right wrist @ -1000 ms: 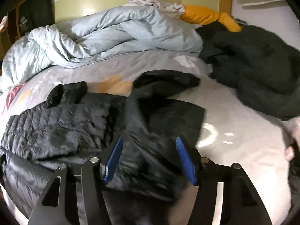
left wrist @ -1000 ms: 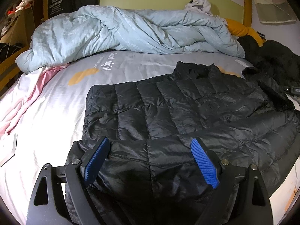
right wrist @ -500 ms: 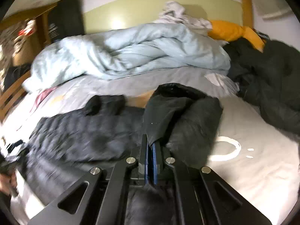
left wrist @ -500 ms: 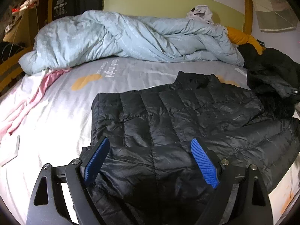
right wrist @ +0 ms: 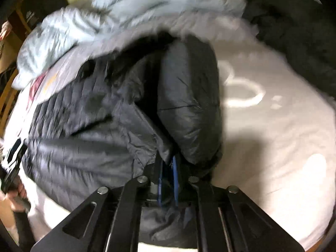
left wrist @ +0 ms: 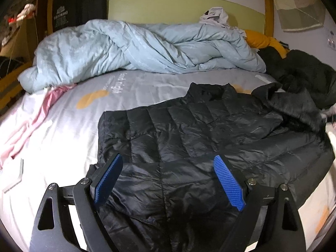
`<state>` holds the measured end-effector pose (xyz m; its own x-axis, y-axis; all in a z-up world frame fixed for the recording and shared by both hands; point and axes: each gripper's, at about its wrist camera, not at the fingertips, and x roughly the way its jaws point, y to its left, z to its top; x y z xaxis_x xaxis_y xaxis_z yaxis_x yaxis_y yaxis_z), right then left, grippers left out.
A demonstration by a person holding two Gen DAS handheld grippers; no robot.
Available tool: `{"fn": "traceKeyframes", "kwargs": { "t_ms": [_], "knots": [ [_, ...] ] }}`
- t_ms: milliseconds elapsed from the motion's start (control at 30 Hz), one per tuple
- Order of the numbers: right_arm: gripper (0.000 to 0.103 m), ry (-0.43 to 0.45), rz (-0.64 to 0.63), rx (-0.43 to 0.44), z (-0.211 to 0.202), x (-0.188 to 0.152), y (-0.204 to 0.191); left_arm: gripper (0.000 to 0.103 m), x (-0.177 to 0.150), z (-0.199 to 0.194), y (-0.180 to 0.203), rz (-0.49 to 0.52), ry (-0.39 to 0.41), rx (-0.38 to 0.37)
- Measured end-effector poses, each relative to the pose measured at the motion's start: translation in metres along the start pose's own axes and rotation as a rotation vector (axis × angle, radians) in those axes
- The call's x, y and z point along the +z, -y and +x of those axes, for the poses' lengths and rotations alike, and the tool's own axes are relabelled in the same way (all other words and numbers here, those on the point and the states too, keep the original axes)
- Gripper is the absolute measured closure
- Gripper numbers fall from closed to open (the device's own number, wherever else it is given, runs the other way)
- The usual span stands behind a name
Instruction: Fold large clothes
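While the black puffer jacket [left wrist: 210, 138] lies spread over the near half of the bed [left wrist: 63, 130], its collar points toward the far edge and its hem reaches the near edge. The left gripper [left wrist: 168, 180] hangs over the hem with its blue pads [left wrist: 227, 182] spread wide, nothing between them. In the right wrist view, which is badly blurred, the right gripper [right wrist: 168, 180] has a fold of the jacket's fabric between its jaws; these are nearly together and just easing apart, and the pads seem to press on the cloth, though the blur makes that hard to settle. From that pinch a sleeve [right wrist: 189, 105] rises in a thick roll and lies back over the jacket's body on the bed's right side. A crumpled pale blue duvet [left wrist: 136, 50] is heaped along the far edge, with a yellow cloth [left wrist: 264, 42] and a dark coat [left wrist: 304, 73] at the far right corner. A pink cloth [left wrist: 31, 121] trails along the left edge. At the left edge of the right wrist view a hand [right wrist: 14, 195] grips the other tool's handle.
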<state>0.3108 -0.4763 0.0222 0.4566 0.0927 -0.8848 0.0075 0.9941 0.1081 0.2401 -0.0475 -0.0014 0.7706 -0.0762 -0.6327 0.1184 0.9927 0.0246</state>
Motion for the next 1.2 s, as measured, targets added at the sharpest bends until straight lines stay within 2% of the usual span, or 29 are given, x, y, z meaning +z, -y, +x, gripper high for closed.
{"fn": "traceKeyframes", "kwargs": {
  "t_ms": [33,67,133,167,200,267,367,433,533,600,633,700,733,767,867,967,1067,1133,1200],
  "knots": [
    [0.074,0.046,-0.007,-0.047,-0.007,0.001,-0.004,0.015,0.0,0.0,0.001,0.003,-0.002,-0.005],
    [0.051,0.115,-0.03,-0.116,-0.017,0.002,-0.012,0.015,0.0,0.001,0.002,0.001,-0.005,-0.01],
    [0.028,0.233,-0.078,-0.178,-0.032,0.003,-0.024,0.015,0.0,0.003,0.003,-0.009,-0.014,-0.027],
    [0.028,0.309,-0.105,-0.181,-0.04,0.002,-0.033,0.015,0.0,0.005,0.003,-0.015,-0.018,-0.033],
    [0.028,0.335,-0.121,-0.17,-0.044,0.005,-0.038,0.015,-0.001,0.007,0.003,-0.023,-0.021,-0.033],
    [0.028,0.372,-0.145,-0.14,-0.043,0.005,-0.05,0.015,-0.001,0.009,0.004,-0.029,-0.026,-0.029],
    [0.028,0.389,-0.204,-0.163,-0.027,0.012,-0.069,0.015,-0.002,0.012,0.006,-0.027,-0.03,-0.024],
    [0.028,0.356,-0.241,-0.187,-0.007,0.021,-0.082,0.015,-0.003,0.012,0.007,-0.025,-0.032,-0.025],
    [0.028,0.234,-0.266,-0.203,0.03,0.031,-0.09,0.016,-0.004,0.013,0.006,-0.036,-0.037,-0.029],
    [0.028,0.185,-0.255,-0.255,0.049,0.03,-0.086,0.015,-0.003,0.014,0.005,-0.044,-0.041,-0.039],
    [0.029,0.171,-0.249,-0.27,0.055,0.031,-0.084,0.015,-0.003,0.014,0.004,-0.046,-0.04,-0.04],
    [0.05,0.162,-0.239,-0.26,0.059,0.029,-0.078,0.015,-0.003,0.013,0.004,-0.049,-0.037,-0.04],
    [0.086,0.147,-0.229,-0.257,0.059,0.028,-0.075,0.016,-0.003,0.012,0.003,-0.051,-0.035,-0.042],
    [0.097,0.129,-0.213,-0.253,0.059,0.027,-0.073,0.016,-0.002,0.012,0.003,-0.054,-0.035,-0.045],
    [0.097,0.186,-0.182,-0.176,0.044,0.022,-0.071,0.018,-0.001,0.009,0.003,-0.058,-0.032,-0.061],
    [0.097,0.282,-0.221,-0.097,0.022,0.018,-0.085,0.018,0.0,0.003,0.003,-0.049,-0.015,-0.068],
    [0.097,0.33,-0.31,0.053,0.003,0.008,-0.11,0.018,0.002,-0.002,0.004,-0.042,0.007,-0.079],
    [0.097,0.298,-0.395,0.175,-0.001,-0.003,-0.131,0.018,0.003,-0.004,0.004,-0.043,0.014,-0.082],
    [0.097,0.206,-0.459,0.275,0.003,-0.013,-0.151,0.018,0.003,-0.004,0.003,-0.047,0.016,-0.082]
  ]
}}
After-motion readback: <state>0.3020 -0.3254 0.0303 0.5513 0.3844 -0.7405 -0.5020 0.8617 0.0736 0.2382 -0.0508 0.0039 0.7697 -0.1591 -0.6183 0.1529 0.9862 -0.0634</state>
